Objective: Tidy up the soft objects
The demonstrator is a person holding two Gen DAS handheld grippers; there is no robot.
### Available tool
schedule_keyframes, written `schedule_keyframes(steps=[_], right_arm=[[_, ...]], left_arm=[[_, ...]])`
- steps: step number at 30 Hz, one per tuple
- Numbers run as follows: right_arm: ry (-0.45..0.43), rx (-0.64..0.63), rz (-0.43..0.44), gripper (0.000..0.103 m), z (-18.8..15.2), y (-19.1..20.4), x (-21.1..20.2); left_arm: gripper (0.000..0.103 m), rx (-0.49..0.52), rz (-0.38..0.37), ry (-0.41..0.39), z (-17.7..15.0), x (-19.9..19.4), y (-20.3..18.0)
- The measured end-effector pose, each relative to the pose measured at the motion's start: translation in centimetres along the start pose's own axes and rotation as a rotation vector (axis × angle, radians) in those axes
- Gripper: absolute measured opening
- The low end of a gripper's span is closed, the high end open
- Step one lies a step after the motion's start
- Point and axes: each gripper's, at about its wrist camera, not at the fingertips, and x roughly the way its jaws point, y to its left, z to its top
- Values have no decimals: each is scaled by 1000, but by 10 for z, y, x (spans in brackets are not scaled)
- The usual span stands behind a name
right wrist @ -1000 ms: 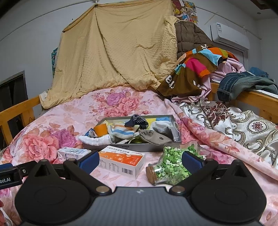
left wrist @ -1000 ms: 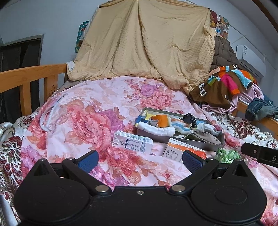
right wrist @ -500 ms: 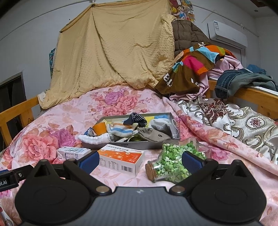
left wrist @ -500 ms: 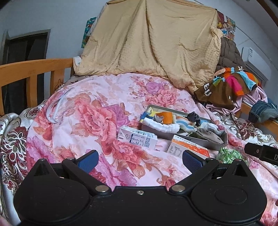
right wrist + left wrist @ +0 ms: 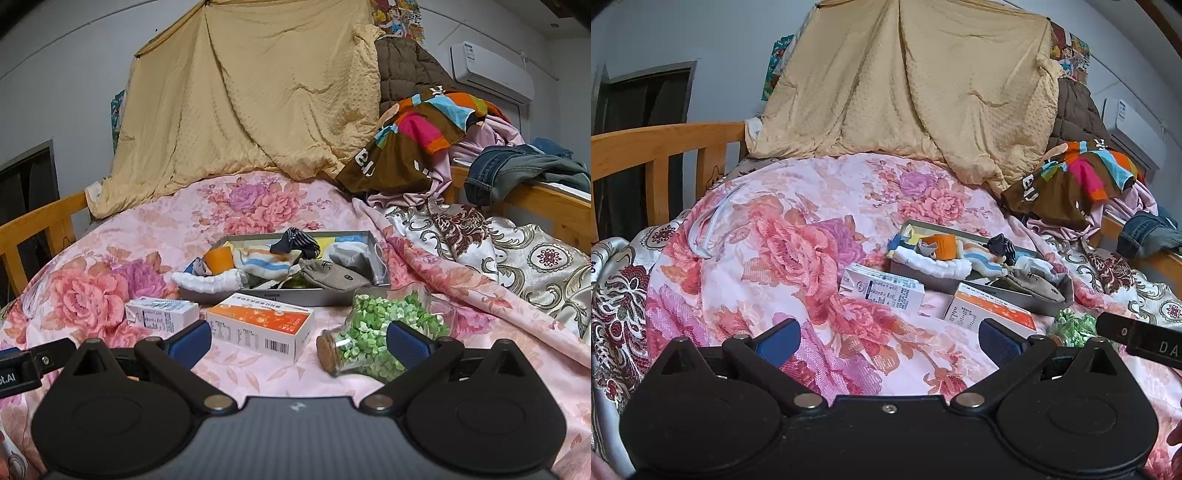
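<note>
My left gripper [image 5: 888, 341] hung wide apart over the pink floral quilt [image 5: 783, 258], nothing between its blue pads [image 5: 779, 338]. My right gripper [image 5: 298, 341] was spread just as wide and empty too, low above the near part of the bed.

The soft things lay ahead of me in a grey tray [image 5: 280, 295] in the middle of the quilt — socks piled loosely, some spilling over its edges. A white fluffy sock [image 5: 207, 282] draped over the tray's near-left corner, an orange-cuffed one [image 5: 218, 258] sat just behind it, a blue-and-orange striped sock [image 5: 264, 264] lay across the middle, a dark striped one [image 5: 295, 240] rested on top toward the far side, and a grey sock [image 5: 332, 277] lay along the near-right edge.

Between me and the tray sat three hard items on the quilt: a white and blue carton [image 5: 160, 314] on the left, an orange and white box [image 5: 260, 325] in the middle, and a corked glass bottle [image 5: 373, 332] of green paper stars lying on its side to the right — its body just beyond my right gripper's right pad.

At the far end a tan blanket [image 5: 258, 92] hung against the wall, and clothes [image 5: 424, 136] were heaped on the wooden rail to the far right.
</note>
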Motion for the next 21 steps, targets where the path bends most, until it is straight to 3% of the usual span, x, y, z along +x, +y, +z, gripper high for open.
schedule_keyframes(steps=[21], right_arm=[[53, -14, 31, 103, -11, 7, 6]], left_arm=[[102, 25, 9, 20, -2, 5, -3]])
